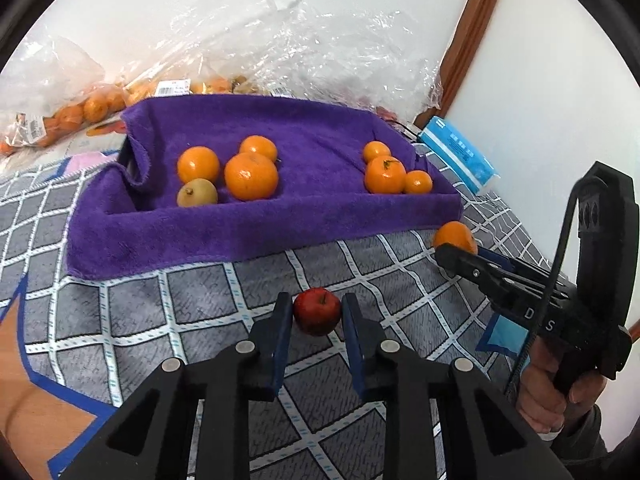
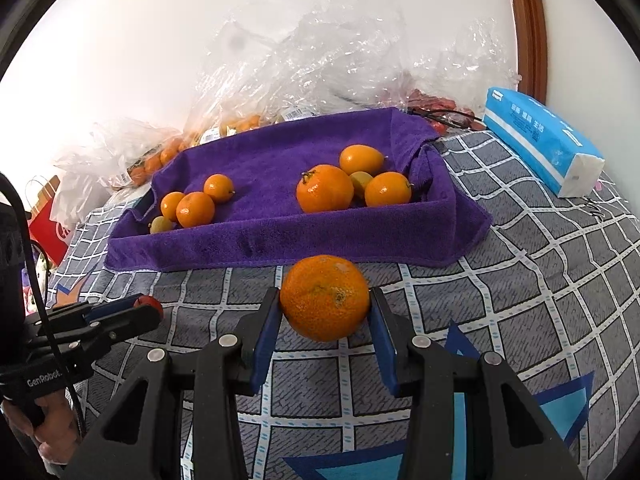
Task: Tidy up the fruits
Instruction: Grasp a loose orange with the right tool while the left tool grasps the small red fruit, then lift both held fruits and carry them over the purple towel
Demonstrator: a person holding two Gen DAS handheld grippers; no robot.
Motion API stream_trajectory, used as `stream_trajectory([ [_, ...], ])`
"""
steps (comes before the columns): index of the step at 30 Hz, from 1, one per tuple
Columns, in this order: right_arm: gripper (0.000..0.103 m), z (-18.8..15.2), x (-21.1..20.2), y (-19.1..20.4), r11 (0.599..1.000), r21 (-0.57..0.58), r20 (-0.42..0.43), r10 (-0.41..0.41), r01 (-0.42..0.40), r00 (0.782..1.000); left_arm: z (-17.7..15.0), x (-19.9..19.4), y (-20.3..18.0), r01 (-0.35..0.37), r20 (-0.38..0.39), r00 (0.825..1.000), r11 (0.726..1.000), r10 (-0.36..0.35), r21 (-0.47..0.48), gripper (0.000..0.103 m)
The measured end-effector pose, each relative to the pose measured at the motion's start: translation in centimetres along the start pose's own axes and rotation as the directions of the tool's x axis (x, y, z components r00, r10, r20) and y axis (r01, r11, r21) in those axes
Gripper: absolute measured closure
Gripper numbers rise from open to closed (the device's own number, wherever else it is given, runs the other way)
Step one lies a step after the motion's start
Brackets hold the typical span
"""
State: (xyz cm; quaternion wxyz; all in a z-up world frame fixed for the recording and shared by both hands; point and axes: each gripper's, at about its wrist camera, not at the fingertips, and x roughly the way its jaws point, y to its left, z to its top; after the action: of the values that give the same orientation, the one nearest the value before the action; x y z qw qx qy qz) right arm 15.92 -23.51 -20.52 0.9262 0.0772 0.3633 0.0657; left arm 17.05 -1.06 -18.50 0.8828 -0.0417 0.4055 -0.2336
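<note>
Bedding in grey check (image 2: 520, 280) is carrying a purple towel-lined tray (image 2: 280, 240) holding oranges. Right gripper (image 2: 324, 320) fingers are clamping a large orange (image 2: 324, 298) just before the tray; left gripper (image 1: 316, 314) fingers are pinching a small red apple (image 1: 317, 310).

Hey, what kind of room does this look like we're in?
Probably a bedroom at home, with fruit being sorted on a bed. The grey checked bedsheet, the brown wooden door frame against a white wall, and the blue soft pack of tissues suggest that, though no bed frame is visible.
</note>
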Motion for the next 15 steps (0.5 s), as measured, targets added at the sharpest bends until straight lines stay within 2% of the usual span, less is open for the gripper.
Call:
stream_trajectory([
  [5,0.06,0.3,-0.3,1.1,0.999,-0.04,-0.007,-0.03,0.03,1.0,0.5,-1.4,0.5,-0.019,0.029,0.999,1.0,0.02,-0.02,0.079],
  [12,0.06,2.9,-2.9,3.5,0.996,-0.091,0.056,-0.009,0.014,0.998,1.9,-4.0,1.7,-0.07,0.063,0.995,0.996,0.073,-0.051,0.079],
  [15,0.06,4.7,-3.4,4.2,0.995,-0.096,0.079,0.031,-0.023,0.996,2.8,-4.9,2.4,-0.094,0.084,0.991,0.992,0.1,-0.083,0.079],
])
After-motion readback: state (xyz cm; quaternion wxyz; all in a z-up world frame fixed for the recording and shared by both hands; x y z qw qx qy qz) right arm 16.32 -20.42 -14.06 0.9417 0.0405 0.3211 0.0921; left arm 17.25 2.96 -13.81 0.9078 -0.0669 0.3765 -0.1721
